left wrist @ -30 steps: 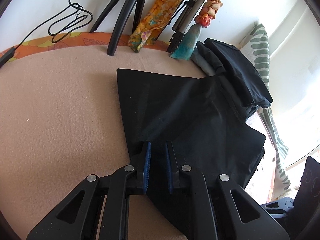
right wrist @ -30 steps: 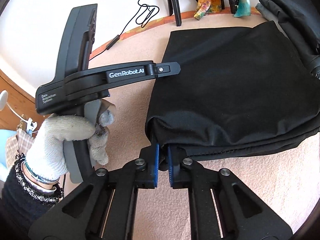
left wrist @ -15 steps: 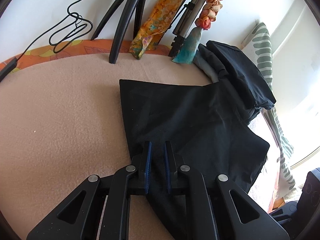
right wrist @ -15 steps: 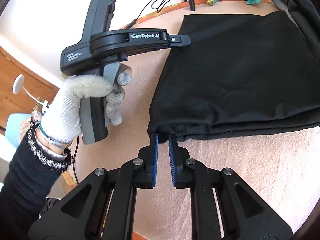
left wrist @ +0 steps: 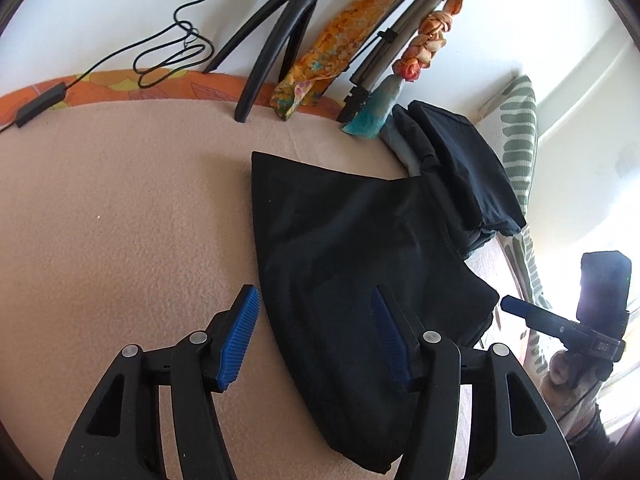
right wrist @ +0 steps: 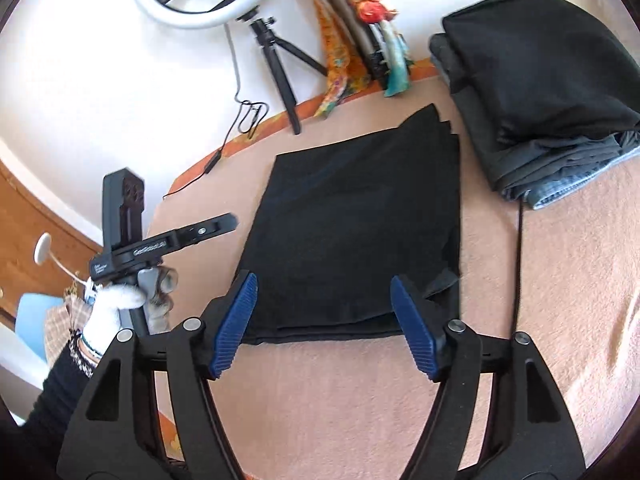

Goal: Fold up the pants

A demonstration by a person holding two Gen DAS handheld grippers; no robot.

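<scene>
The folded black fabric pants (right wrist: 352,232) lie flat on the peach fleece blanket (right wrist: 560,300), just beside a stack of dark folded clothes (right wrist: 536,80). Both tools — left tool (left wrist: 316,336) and right tool (right wrist: 324,320) — spread wide above the near edge, holding nothing.

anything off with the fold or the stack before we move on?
Mostly tidy. One flaw: the folded black pants have layers that don't line up, with stepped edges fanning out at the far right corner and a flap poking out near the right tongs. The clothes stack beside them looks fine. Both tongs are open.
</scene>
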